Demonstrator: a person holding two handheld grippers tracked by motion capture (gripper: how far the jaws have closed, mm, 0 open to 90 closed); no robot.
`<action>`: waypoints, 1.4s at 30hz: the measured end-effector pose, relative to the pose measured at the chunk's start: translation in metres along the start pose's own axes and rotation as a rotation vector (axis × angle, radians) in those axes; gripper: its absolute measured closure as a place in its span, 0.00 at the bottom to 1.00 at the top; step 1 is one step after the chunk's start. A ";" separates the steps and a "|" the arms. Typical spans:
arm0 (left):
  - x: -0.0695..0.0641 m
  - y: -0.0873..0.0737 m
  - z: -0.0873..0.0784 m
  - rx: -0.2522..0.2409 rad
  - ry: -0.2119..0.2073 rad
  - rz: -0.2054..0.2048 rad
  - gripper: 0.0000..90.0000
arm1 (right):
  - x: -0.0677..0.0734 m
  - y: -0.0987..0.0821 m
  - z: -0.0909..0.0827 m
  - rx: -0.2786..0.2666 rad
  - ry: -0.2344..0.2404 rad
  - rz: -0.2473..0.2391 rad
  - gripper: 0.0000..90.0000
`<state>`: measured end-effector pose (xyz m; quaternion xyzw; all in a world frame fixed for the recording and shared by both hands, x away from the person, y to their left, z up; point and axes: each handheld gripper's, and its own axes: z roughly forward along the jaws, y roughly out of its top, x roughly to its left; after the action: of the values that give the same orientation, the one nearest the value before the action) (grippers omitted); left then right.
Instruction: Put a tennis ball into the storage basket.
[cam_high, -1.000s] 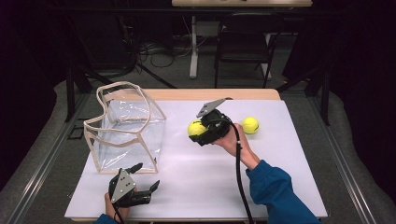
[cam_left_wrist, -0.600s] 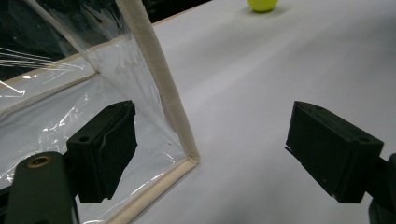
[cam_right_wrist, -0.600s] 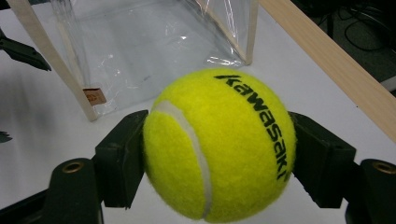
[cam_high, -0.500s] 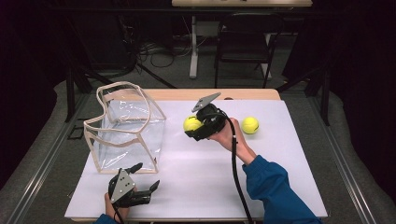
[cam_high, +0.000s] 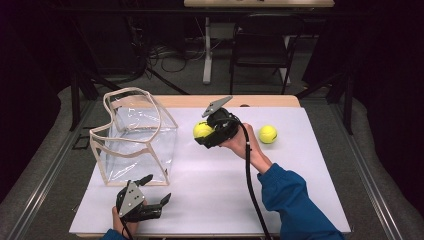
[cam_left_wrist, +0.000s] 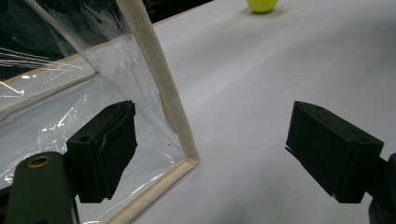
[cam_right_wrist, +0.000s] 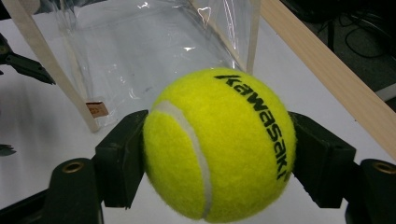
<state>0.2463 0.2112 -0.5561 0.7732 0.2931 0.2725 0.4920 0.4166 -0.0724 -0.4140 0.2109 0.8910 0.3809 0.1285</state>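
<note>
High view first: I have the right gripper (cam_high: 207, 136) lifted over the middle of the white desk (cam_high: 300, 200), its jaws pinching a yellow tennis ball (cam_high: 202, 130) that sits at their tip, on the side facing the clear bag (cam_high: 135, 137). The bag stands open-topped with a cream trim, near the held ball but apart from it. A second tennis ball (cam_high: 268, 134) lies on the desk behind the right gripper, on the far side from its jaws. My left gripper (cam_high: 147, 192) rests low at the near edge of the desk, jaws spread with nothing between them, pointing toward the near corner of the bag. Left gripper view: the two black jaws stand wide apart, and the bag's trimmed corner (cam_left_wrist: 180, 126) rises between them, closer to the left-hand jaw and touching neither; the loose ball (cam_left_wrist: 262, 4) sits far ahead on the desk. Right gripper view: the jaws press on both sides of the held ball (cam_right_wrist: 219, 144), which carries black lettering and a white seam, and the bag's clear wall (cam_right_wrist: 154, 51) stands just beyond it, with the desk's wooden edge (cam_right_wrist: 327, 60) running off to the right.
</note>
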 end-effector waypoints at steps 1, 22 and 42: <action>0.000 0.000 0.000 0.000 0.000 0.000 0.18 | 0.000 0.001 0.000 -0.002 0.001 -0.002 0.29; 0.001 0.000 -0.001 -0.005 -0.004 0.001 0.18 | -0.001 0.033 0.002 -0.019 0.020 -0.020 0.29; 0.002 0.000 0.000 -0.011 -0.008 -0.001 0.18 | 0.008 0.060 0.007 -0.039 0.030 -0.048 0.29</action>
<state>0.2473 0.2123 -0.5554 0.7714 0.2903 0.2707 0.4974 0.4294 -0.0271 -0.3758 0.1813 0.8900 0.3981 0.1284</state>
